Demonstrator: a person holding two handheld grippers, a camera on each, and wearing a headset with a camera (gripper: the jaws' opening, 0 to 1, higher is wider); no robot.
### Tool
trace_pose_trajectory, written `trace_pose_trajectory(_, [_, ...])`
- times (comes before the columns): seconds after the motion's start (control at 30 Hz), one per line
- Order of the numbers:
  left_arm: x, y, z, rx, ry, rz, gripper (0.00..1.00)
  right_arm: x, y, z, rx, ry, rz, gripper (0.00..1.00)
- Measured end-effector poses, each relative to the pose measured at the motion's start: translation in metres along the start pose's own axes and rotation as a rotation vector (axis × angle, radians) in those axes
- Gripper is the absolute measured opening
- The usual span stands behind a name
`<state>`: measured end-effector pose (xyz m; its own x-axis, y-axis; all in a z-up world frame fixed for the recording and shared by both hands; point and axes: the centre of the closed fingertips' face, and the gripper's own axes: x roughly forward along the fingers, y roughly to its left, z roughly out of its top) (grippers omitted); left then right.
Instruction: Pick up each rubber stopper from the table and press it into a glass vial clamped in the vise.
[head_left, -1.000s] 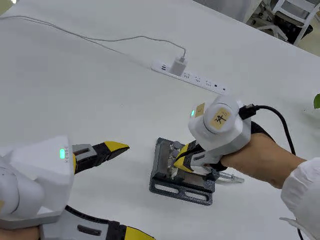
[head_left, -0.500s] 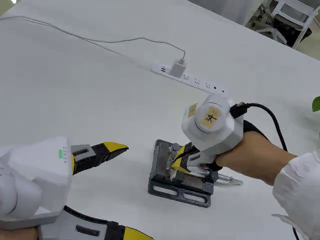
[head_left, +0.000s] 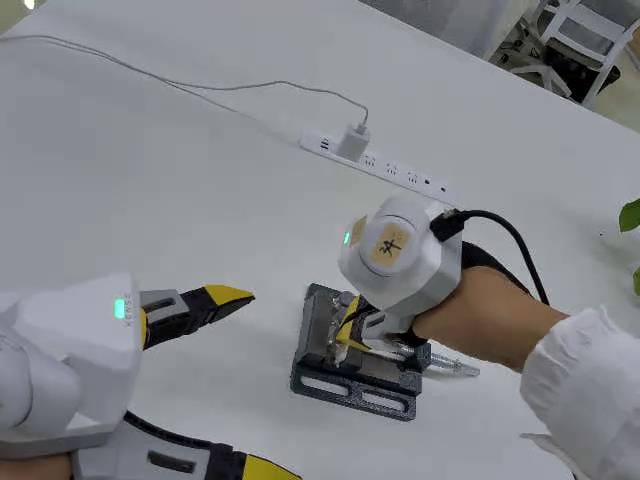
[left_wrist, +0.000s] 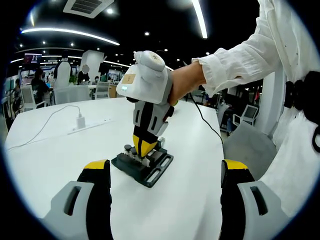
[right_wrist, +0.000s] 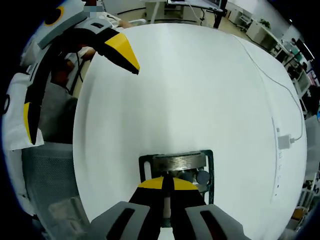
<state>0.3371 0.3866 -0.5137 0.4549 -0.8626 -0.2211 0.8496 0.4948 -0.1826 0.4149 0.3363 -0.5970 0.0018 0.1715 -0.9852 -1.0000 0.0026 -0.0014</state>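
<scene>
Two yellow-tipped jaws of the left gripper (head_left: 248, 378) stand wide apart, holding nothing, toward the near edge of the table (head_left: 150, 160). Right of them sits the black vise (head_left: 352, 386). The right gripper (head_left: 343, 340) is down on it with its jaws together and hides the vials. One grey stopper (right_wrist: 202, 176) shows just beside its tips. Toward the far edge lies a white power strip (head_left: 390, 170) with a charger (head_left: 353, 142) plugged in. A green leaf (head_left: 630, 214) hangs at the right edge.

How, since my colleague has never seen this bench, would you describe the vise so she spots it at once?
On the big white table, look nearer the person than the long white power strip. The vise is the low block directly beneath the right gripper. Unlike the white strip, it is dark metal with slotted feet.
</scene>
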Motion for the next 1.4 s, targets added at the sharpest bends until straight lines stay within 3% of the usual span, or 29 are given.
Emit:
trace_pose_trajectory(0.17, [-0.001,-0.005,0.003,0.014,0.008,-0.006,0.9,-0.002,-0.003,-0.001,0.059,-0.03,0.019,0.0])
trace_pose_trajectory(0.37, [-0.004,-0.006,0.008,0.029,0.013,0.001,0.91,-0.004,-0.002,-0.003,0.053,-0.082,0.004,0.0])
trace_pose_trajectory(0.8, [-0.009,-0.005,0.009,0.052,0.044,0.024,0.91,-0.007,-0.003,-0.001,0.143,-0.211,-0.034,0.0])
trace_pose_trajectory(1.17, [-0.01,-0.003,0.006,0.068,0.071,0.026,0.92,-0.03,-0.002,-0.008,0.208,-0.305,-0.065,0.05])
trace_pose_trajectory(1.4, [-0.008,-0.003,0.004,0.082,0.087,0.024,0.94,-0.048,-0.002,-0.025,0.263,-0.365,-0.11,0.11])
